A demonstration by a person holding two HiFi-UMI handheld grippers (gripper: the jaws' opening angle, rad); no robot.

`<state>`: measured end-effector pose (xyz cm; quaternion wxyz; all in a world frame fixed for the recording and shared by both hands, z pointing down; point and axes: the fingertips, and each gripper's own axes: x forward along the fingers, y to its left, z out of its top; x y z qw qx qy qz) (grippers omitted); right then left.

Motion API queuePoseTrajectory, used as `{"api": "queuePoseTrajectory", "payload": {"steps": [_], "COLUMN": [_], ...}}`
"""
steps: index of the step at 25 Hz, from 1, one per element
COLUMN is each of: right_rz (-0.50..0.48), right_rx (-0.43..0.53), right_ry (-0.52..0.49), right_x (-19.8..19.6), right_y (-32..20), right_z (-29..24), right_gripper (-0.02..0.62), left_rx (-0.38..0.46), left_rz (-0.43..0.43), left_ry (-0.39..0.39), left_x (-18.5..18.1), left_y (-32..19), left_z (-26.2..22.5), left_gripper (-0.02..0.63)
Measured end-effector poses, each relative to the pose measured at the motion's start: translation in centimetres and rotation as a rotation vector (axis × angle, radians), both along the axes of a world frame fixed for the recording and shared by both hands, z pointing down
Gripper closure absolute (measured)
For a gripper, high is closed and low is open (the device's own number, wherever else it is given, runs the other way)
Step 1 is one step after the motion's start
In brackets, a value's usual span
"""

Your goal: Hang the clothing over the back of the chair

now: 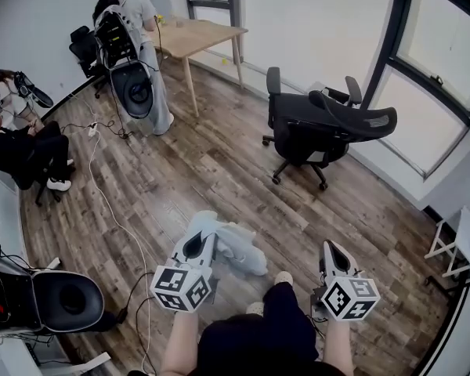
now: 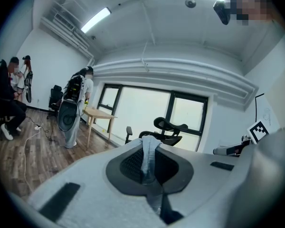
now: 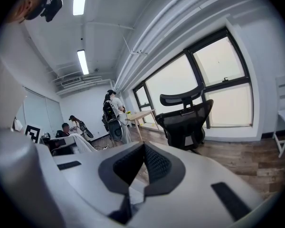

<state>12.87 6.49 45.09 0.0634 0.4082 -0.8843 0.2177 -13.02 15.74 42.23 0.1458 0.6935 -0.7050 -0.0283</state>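
Wood-floor office, lt-blue clothing [image 1: 239, 249], bunched, limp, pinched in left claw [image 1: 210, 232]

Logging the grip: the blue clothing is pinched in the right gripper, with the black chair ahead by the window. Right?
No: the left gripper pinches the clothing, as the left gripper view shows; the black chair is by the window.

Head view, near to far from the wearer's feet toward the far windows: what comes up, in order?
In order: light-blue clothing → black office chair → wooden table.
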Motion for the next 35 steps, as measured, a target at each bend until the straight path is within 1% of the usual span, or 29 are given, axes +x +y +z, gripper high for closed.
{"api": "queuePoseTrajectory", "payload": {"steps": [4,10,14,21,29,35], "right_rz": [-0.021,-0.050,-0.041,-0.026,-0.064,-0.075], "right_rx": [-0.006,-0.011,-0.009,-0.010,-0.017,-0.030], "right_ry": [0.003,0.002,0.004,0.010,0.013,0.013], "right_x": [-1.1,-2.6,-3.1,-4.3,-7.7,-9.3], "right_y": [-0.4,-3.2,-6.5,-13.8,-21.4,-25.8], "right_z": [0.5,0.9,0.8,0.4,0.0,0.2], "right_gripper": [0.595,0.595,0.595,0.594,0.595,0.595], "left_rx": [0.014,0.008,0.001,-0.007,-0.016,-0.037], "left_rz": [-0.019,-0.028,-0.017,0.005,-0.021,-0.026], "left_ry": [0.000,-0.001,-0.002,-0.010,-0.011,-0.007], "left_x": [-1.0,-1.8,-2.2,-3.4,-6.0,-7.3], "left_y": [0.0,-2.8,-6.3,-13.9,-21.1,-25.4], "left_z": [-0.3,0.2,0.4,0.1,-0.2,0.2], "left_gripper": [0.603,0.603,0.603,0.603,0.603,0.603]}}
